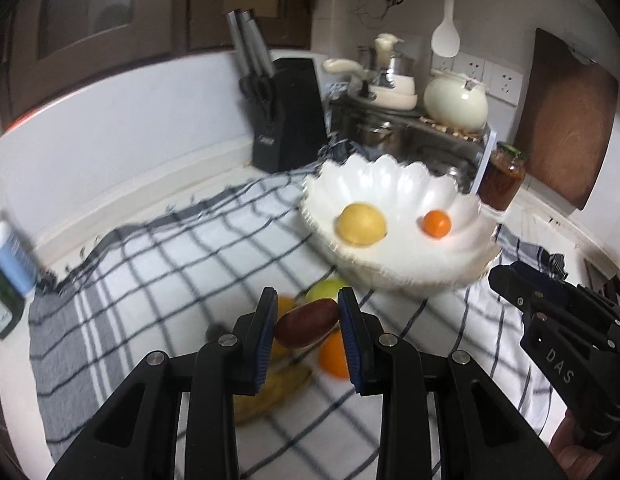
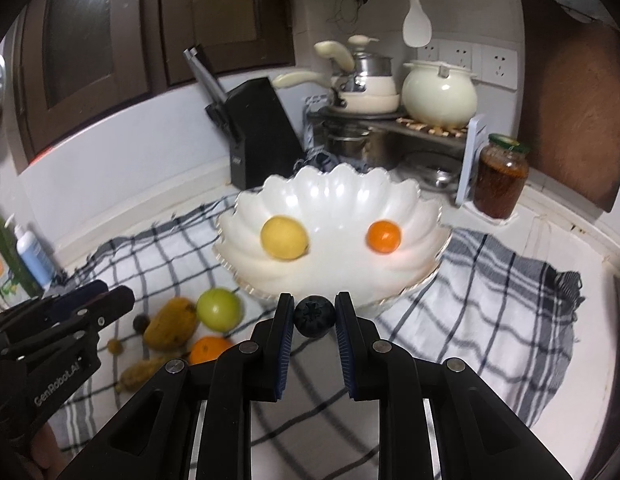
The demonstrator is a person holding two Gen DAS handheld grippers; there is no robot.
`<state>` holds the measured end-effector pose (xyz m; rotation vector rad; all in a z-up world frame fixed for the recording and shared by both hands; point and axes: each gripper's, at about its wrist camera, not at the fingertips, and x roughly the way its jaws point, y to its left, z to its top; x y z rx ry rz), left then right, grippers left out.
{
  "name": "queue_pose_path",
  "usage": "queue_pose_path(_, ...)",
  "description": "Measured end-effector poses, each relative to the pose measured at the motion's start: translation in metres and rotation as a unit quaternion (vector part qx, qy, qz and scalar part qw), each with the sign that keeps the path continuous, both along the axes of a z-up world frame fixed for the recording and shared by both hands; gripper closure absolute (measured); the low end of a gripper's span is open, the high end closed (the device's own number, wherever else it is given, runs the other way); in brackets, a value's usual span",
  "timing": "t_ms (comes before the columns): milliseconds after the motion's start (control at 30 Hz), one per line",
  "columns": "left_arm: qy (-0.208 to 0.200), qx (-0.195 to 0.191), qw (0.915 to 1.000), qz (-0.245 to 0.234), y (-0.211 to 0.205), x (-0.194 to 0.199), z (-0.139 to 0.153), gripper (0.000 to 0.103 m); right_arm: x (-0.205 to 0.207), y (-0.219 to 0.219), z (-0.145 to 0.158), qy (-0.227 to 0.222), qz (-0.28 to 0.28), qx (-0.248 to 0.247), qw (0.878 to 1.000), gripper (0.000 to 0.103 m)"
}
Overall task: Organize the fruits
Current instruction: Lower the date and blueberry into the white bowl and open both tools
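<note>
A white scalloped bowl (image 1: 394, 184) (image 2: 334, 188) stands on a checked cloth and holds a yellow lemon (image 1: 362, 224) (image 2: 285, 238) and a small orange fruit (image 1: 437, 223) (image 2: 384, 237). My left gripper (image 1: 308, 322) is shut on a dark red oblong fruit (image 1: 306, 323), held above the cloth in front of the bowl. My right gripper (image 2: 314, 318) is shut on a blueberry (image 2: 314, 317) just before the bowl's near rim. On the cloth lie a green fruit (image 2: 219, 308), a mango (image 2: 170, 330), an orange (image 2: 208, 350) and some small fruits.
A black knife block (image 2: 262, 132), a pot rack with a cream pot (image 2: 440, 98), a jar (image 2: 500, 176) and a wooden board (image 2: 570, 92) stand behind the bowl. Bottles (image 2: 30, 254) stand at the left. The checked cloth (image 2: 490, 280) covers the counter.
</note>
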<state>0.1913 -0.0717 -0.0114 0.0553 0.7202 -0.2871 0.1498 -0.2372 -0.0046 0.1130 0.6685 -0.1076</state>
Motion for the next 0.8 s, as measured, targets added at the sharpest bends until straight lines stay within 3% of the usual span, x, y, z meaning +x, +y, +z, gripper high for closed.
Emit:
queue_pose_path(300, 0.006, -0.008, 0.9992, -0.039, -0.042, 0.046, 0.013, 0.072, 0.027, -0.029, 0.014, -0.004, -0.018, -0.002, 1.000, 0.081)
queue_pose_path(800, 0.058, 0.006, 0.9956, -0.074, -0.093, 0.107, -0.030, 0.072, 0.077, -0.059, -0.016, 0.043, -0.015, 0.010, 0.999, 0.081)
